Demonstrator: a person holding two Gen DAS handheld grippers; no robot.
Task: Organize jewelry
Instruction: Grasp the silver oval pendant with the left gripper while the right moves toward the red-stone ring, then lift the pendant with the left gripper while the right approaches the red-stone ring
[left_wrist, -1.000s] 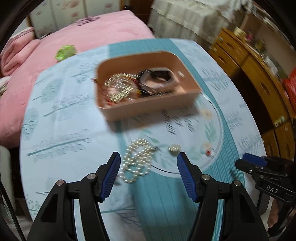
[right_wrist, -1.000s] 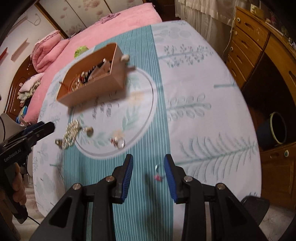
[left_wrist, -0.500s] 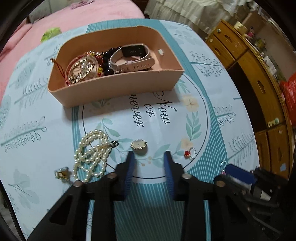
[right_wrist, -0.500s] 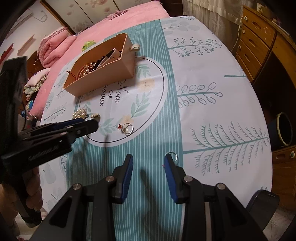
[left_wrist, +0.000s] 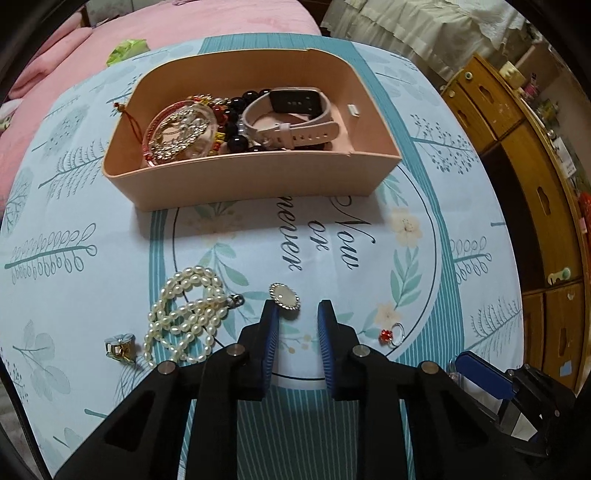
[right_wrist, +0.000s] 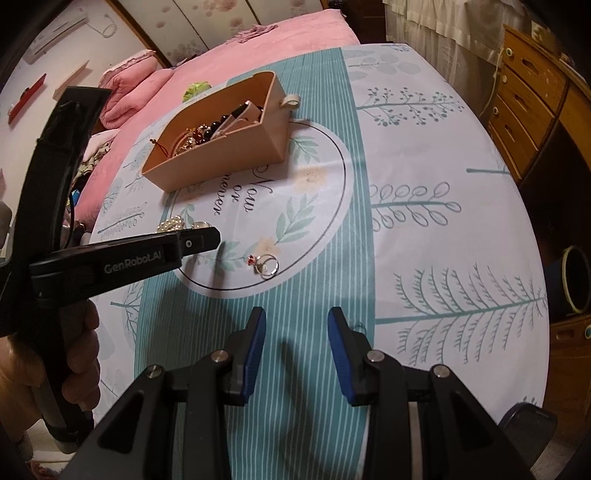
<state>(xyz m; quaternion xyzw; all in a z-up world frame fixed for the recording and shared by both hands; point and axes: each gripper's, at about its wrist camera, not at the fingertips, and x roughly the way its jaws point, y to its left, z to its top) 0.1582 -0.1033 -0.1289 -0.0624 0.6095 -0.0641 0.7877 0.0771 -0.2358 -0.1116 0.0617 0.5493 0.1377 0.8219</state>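
Note:
A peach box (left_wrist: 255, 177) (right_wrist: 221, 162) holds a pink watch (left_wrist: 295, 118), dark beads and a gold-and-red bracelet. On the tablecloth lie a pearl necklace (left_wrist: 188, 314), a round white brooch (left_wrist: 284, 295), a gold clasp piece (left_wrist: 118, 345) and a ring with a red stone (left_wrist: 393, 334) (right_wrist: 264, 264). My left gripper (left_wrist: 295, 314) is open and empty, its left fingertip just beside the brooch. My right gripper (right_wrist: 297, 321) is open and empty over the teal stripes; a small clear ring (right_wrist: 358, 325) peeks out by its right finger.
The round table (right_wrist: 424, 192) carries a teal and white printed cloth. A pink bed (right_wrist: 258, 48) lies behind it. Wooden drawers (right_wrist: 524, 96) stand at the right, with a round bin (right_wrist: 574, 278) on the floor.
My left gripper narrowed from wide open, then came forward until the brooch lies at its left fingertip. My right gripper opened a little and shifted along the table edge.

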